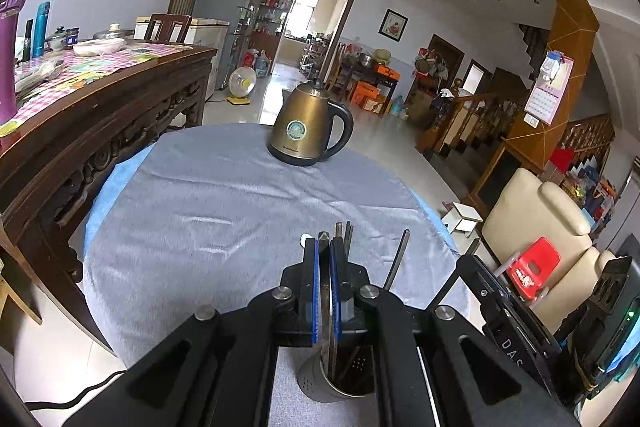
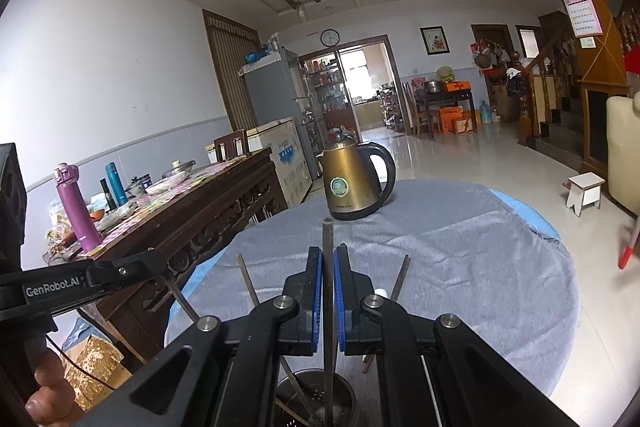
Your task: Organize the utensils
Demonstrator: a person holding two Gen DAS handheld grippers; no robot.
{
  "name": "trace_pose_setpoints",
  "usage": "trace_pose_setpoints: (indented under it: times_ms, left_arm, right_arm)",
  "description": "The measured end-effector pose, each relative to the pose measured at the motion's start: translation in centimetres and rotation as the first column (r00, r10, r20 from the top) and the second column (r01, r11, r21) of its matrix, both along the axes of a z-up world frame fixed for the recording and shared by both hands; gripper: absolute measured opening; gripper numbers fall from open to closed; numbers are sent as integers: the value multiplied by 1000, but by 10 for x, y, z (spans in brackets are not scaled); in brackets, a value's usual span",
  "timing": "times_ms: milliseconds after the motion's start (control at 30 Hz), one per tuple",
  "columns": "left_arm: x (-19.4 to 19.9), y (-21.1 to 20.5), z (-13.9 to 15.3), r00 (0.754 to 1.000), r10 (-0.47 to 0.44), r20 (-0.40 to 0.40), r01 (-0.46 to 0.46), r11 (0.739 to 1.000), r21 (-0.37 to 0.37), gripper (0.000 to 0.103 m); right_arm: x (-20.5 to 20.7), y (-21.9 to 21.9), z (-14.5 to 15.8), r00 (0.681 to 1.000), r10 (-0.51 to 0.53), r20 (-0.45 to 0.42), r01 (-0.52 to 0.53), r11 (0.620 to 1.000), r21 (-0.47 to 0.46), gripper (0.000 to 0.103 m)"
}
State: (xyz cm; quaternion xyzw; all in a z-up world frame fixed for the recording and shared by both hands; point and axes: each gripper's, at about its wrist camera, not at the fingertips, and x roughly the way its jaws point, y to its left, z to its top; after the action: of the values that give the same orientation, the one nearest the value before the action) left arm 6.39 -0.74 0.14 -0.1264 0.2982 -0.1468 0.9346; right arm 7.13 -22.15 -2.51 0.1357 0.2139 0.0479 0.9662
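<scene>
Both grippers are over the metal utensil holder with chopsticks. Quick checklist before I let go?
1. Left gripper shut on a thin metal utensil: ok.
2. Right gripper shut on a grey metal chopstick: ok.
3. Perforated metal utensil holder under the chopstick tip: ok.
4. Holder upright on grey tablecloth: ok.
5. Brass-coloured electric kettle clear of the work: ok.
6. Chopstick tip touching the holder's bottom: cannot tell.
</scene>
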Motion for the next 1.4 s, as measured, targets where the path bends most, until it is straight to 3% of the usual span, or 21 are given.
trace_pose_setpoints:
  times_ms: [1200,1400]
  left_arm:
    - [10,-7,-16,997,-14,-71,15,1000,16,6]
    - [4,-9,-11,999,-12,-39,13,999,43,8]
  right_arm:
    - [13,-6,-14,998,10,-70,-6,998,56,7]
    - [10,-8,-15,997,31,-77,-23,995,98,9]
